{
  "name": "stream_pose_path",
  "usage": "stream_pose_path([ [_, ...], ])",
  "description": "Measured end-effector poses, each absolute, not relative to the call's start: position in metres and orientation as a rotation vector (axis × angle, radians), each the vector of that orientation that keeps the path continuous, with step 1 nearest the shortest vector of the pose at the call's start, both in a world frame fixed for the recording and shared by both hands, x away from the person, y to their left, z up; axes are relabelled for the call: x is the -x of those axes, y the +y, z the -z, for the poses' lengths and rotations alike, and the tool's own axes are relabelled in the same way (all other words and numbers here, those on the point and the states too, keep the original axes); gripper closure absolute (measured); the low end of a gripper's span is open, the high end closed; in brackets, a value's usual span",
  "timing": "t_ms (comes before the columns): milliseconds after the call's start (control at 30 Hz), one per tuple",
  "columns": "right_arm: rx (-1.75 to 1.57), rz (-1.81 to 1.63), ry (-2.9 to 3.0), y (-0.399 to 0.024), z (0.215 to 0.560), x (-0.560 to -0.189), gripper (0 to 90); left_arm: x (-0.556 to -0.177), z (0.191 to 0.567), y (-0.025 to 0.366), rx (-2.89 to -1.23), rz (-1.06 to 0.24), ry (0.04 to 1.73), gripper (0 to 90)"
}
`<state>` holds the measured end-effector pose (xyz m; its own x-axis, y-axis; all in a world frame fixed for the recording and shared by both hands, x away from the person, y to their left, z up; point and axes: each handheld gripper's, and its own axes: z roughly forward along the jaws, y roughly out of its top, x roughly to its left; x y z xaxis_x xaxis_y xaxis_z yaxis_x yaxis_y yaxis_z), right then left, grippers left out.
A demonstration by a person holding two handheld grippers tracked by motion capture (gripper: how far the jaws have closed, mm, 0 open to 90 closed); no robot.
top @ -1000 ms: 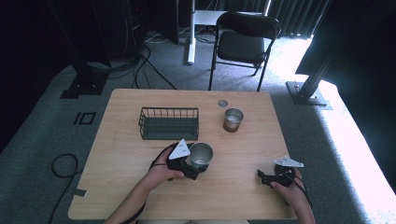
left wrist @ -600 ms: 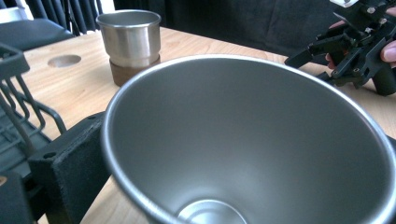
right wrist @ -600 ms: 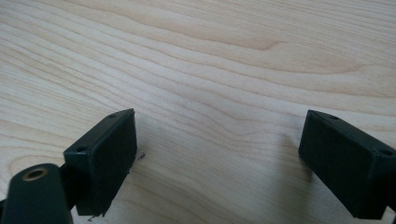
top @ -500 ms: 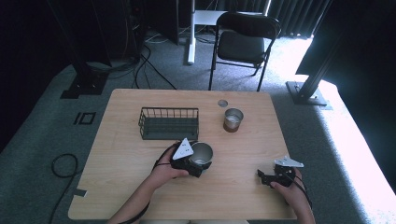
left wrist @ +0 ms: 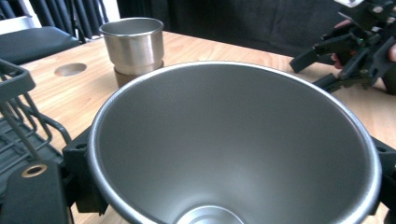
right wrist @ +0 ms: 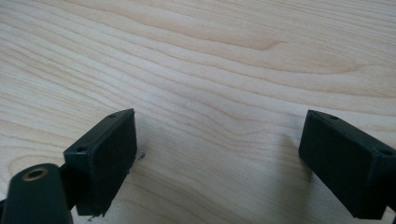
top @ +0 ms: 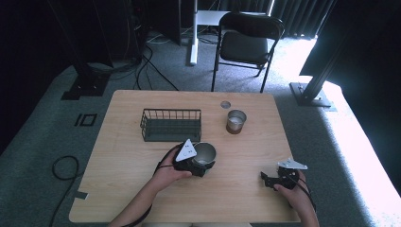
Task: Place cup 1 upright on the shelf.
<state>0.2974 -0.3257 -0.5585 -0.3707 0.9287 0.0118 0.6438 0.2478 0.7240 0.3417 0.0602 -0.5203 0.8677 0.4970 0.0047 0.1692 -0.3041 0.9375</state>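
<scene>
Between left gripper [top: 201, 163] jaws, steel cup [top: 205, 152]

wire basket [top: 171, 125] mid-table | second steel cup [top: 236, 121] | folding chair [top: 247, 45] behind table [top: 123, 189]

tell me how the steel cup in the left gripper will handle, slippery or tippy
The steel cup looks smooth and polished, so it may slip between the left gripper's jaws. Its wall looks thin and rigid, so probably light. It flares wide at the rim, so it could tip if set down carelessly.
</scene>
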Motion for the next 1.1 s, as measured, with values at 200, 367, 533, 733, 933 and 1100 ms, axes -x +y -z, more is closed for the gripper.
stream_pose_path([
  [200,-1.434,-0.912,2.105,-0.326,0.558,-0.297,11.0,-0.340,0.513,0.060,-1.867,-0.363,0.485,13.1],
  [367,-1.434,-0.912,2.105,-0.326,0.558,-0.297,11.0,-0.340,0.503,0.062,-1.851,-0.373,0.492,13.1],
  [533,-1.433,-0.912,2.105,-0.326,0.558,-0.297,11.0,-0.342,0.494,0.065,-1.840,-0.398,0.498,13.1],
  [733,-1.433,-0.912,2.105,-0.326,0.558,-0.297,11.0,-0.343,0.486,0.068,-1.832,-0.405,0.493,13.1],
  [933,-1.434,-0.912,2.105,-0.326,0.558,-0.297,11.0,-0.348,0.475,0.074,-1.794,-0.433,0.527,13.1],
  [1100,-1.434,-0.912,2.104,-0.326,0.559,-0.297,11.0,-0.351,0.464,0.080,-1.788,-0.457,0.527,13.1],
])
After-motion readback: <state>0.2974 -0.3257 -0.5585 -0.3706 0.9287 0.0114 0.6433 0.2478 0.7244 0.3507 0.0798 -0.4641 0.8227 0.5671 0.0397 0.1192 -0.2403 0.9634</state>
